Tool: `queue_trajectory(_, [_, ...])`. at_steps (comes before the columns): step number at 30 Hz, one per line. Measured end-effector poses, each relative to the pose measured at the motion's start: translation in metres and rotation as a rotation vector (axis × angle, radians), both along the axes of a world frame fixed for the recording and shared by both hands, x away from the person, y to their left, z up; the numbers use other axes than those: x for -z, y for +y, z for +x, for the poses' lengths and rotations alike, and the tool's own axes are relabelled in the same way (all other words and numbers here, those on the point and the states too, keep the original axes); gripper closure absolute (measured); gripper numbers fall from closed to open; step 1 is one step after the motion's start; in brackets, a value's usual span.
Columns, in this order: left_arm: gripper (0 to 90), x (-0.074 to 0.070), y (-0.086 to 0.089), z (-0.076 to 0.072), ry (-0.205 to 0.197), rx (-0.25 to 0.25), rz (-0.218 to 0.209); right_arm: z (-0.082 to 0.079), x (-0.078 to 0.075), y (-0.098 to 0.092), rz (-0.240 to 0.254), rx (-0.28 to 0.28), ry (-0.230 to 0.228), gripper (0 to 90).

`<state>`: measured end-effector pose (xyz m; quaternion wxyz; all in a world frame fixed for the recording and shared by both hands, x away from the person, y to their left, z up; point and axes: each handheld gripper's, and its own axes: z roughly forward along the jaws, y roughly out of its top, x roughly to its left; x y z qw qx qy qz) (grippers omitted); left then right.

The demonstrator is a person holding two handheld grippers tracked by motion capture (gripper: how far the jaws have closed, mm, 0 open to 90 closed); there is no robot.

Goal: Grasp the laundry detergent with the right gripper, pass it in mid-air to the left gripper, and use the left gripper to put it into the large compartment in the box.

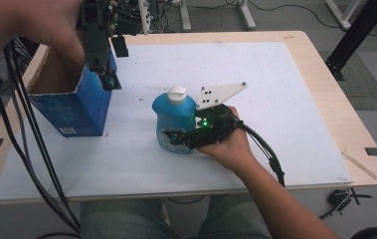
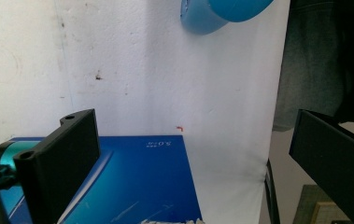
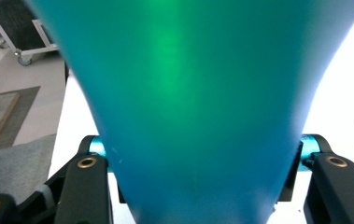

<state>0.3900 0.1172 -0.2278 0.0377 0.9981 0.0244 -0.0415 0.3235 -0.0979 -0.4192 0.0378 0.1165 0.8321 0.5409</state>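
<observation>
The landmark here is the blue bottle [image 1: 174, 122], standing upright on the white mat [image 1: 275, 99] near the middle of the table [image 1: 325, 74], its white cap [image 1: 177, 94] pointing straight up, so its long axis is vertical. Nearest the person, the right gripper [image 1: 172, 139] comes at the bottle from its right side, lying roughly level, with the jaws set around the lower body. In the right gripper view the blue plastic [image 3: 198, 93] fills the gap from one jaw to the other and both pads appear to press on it, so I judge this gripper clamped on the bottle. The bottle lies straight ahead of the right gripper, between its jaws, and this hand is far the nearer of the two.

Farther off, up and to the left of the bottle, stands an open blue carton [image 1: 79, 107]. The left gripper [image 1: 109, 79] hangs over the carton's near right corner, pointing down, jaws spread wide with nothing between them. Any lift would go straight up along the bottle's axis, then leftward toward the carton, I would judge
</observation>
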Motion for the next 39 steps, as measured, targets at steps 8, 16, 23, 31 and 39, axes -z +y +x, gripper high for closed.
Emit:
queue_trajectory(8, [1.7, -0.001, -0.007, -0.006, 0.011, 0.008, -0.001, -0.003, -0.002, 0.0, -0.014, -0.001, -0.059, 46.0])
queue_trajectory(16, [1.8, -0.002, -0.015, -0.012, 0.013, 0.029, 0.006, -0.005, -0.005, 0.0, -0.022, -0.014, -0.068, 46.8])
queue_trajectory(23, [1.7, -0.004, -0.019, -0.017, 0.024, 0.027, -0.006, -0.006, -0.019, -0.001, -0.025, -0.034, -0.069, 46.7])
queue_trajectory(31, [1.7, -0.007, -0.024, -0.026, 0.025, 0.042, -0.011, -0.006, -0.046, 0.008, -0.047, -0.088, -0.083, 46.8])
queue_trajectory(39, [1.7, -0.011, -0.037, -0.041, 0.021, 0.08, -0.025, -0.002, -0.06, 0.015, -0.053, -0.112, -0.067, 46.8])
